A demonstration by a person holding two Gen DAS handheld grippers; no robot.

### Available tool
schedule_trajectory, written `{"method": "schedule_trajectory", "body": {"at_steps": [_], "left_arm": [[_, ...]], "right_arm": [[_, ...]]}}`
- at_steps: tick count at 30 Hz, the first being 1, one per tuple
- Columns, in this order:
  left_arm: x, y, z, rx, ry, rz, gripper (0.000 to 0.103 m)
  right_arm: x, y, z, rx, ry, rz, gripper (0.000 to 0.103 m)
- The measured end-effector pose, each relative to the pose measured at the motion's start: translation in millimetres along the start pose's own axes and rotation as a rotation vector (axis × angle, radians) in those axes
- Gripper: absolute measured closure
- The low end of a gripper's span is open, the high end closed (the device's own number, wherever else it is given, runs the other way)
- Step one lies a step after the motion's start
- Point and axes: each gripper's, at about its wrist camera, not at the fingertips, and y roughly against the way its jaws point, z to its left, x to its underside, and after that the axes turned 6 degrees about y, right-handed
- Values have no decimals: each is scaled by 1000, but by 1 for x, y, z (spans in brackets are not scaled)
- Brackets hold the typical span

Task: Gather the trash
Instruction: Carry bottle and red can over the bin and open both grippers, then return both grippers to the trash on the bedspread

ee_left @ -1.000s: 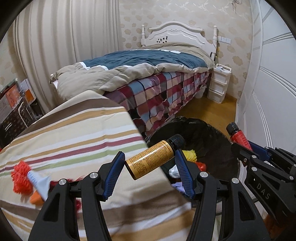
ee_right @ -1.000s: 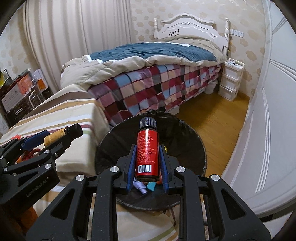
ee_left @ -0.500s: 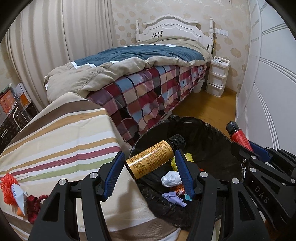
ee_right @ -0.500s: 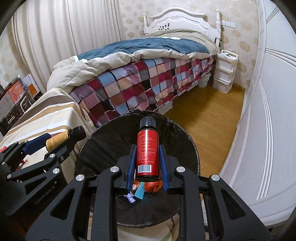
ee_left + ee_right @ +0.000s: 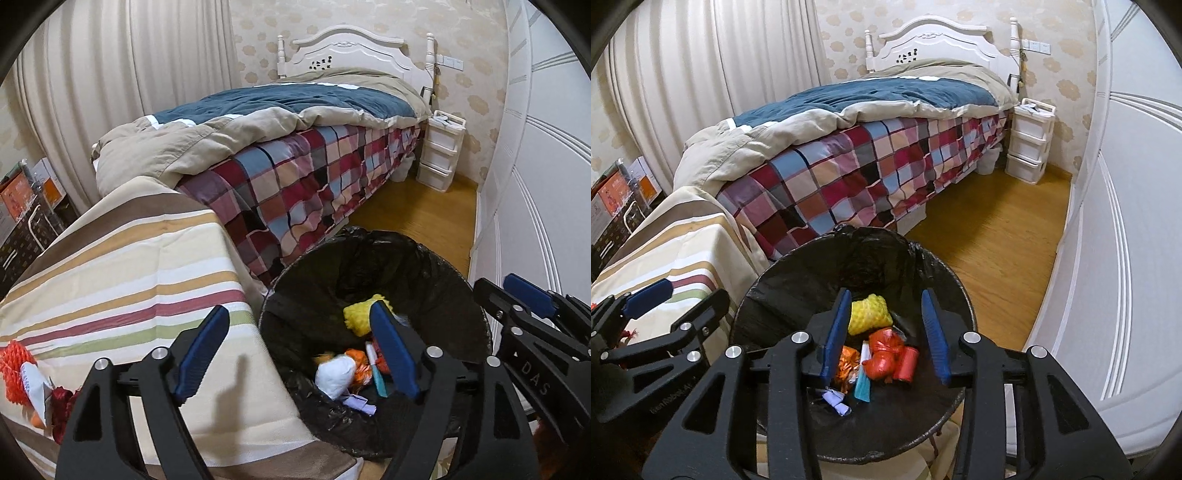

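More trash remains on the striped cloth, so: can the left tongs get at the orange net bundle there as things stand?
Probably yes. The left tongs are opening and empty, and no object lies between them and the orange net bundle on the striped cloth.

A black-lined bin (image 5: pixel 798 280) holds yellow netting (image 5: pixel 868 312) beside a red-and-blue checked bedspread (image 5: pixel 871 166).

Table (image 5: pixel 122 266) draped in a cream cloth with brown, tan, red and green stripes. On its near left corner: an orange mesh wad (image 5: pixel 14 365), a white wrapper (image 5: pixel 35 387) and a dark red scrap (image 5: pixel 61 402), bunched together. Wooden floor (image 5: pixel 997 236) carries a black-lined round waste bin (image 5: pixel 798 280) just beside the table
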Motion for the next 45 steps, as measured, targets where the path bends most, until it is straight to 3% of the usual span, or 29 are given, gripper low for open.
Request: {"method": "schedule_trajectory", "body": {"at_steps": [6,18,27,45], "left_arm": [[2,10,11,-24,18,-1,21],[21,57,61,-78,88,-21,20],[47,93,122,-163,169,-32,20],[99,138,270,-386,377,-26,20]], "right_arm": [[1,8,-2,25,-4,-15,43],[14,34,32,-24,49,-17,40],[21,50,94,-113,146,-20,40],[14,77,254,-316,416,-62,40]]}}
